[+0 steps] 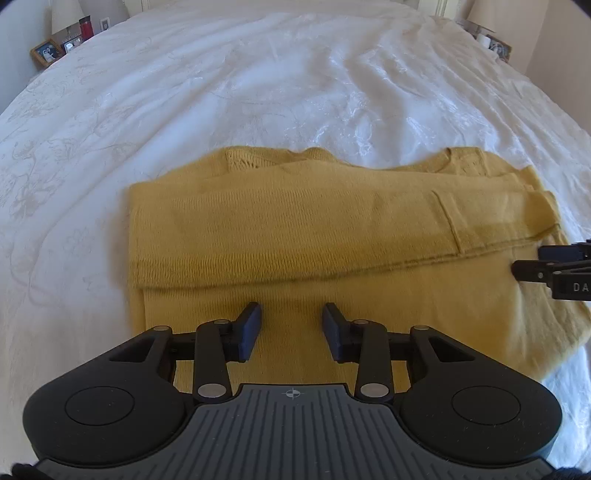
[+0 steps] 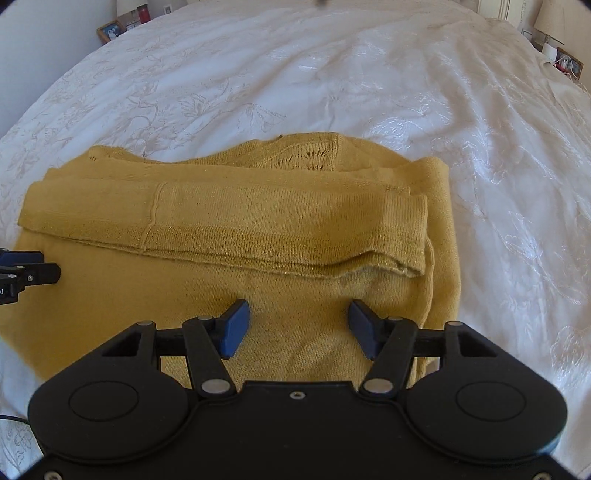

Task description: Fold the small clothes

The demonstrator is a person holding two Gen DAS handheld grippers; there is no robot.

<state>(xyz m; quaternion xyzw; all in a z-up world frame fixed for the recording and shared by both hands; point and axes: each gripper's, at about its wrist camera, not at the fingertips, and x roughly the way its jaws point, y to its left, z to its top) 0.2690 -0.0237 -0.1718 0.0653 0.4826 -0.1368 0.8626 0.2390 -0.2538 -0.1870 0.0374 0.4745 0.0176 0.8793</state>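
Note:
A mustard-yellow knitted garment (image 1: pixel 295 229) lies partly folded on a white bed, its far part folded toward me over the near part. It also shows in the right wrist view (image 2: pixel 258 221). My left gripper (image 1: pixel 291 314) is open and empty just above the garment's near left part. My right gripper (image 2: pixel 298 314) is open and empty above the near right part. The right gripper's fingers show at the right edge of the left wrist view (image 1: pixel 546 267). The left gripper's fingers show at the left edge of the right wrist view (image 2: pixel 26 271).
The white embroidered bedspread (image 1: pixel 258 92) stretches far beyond the garment. A nightstand with photo frames (image 1: pixel 46 51) and a red can (image 1: pixel 85 27) stands at the far left. Another nightstand with small items (image 2: pixel 561 59) stands at the far right.

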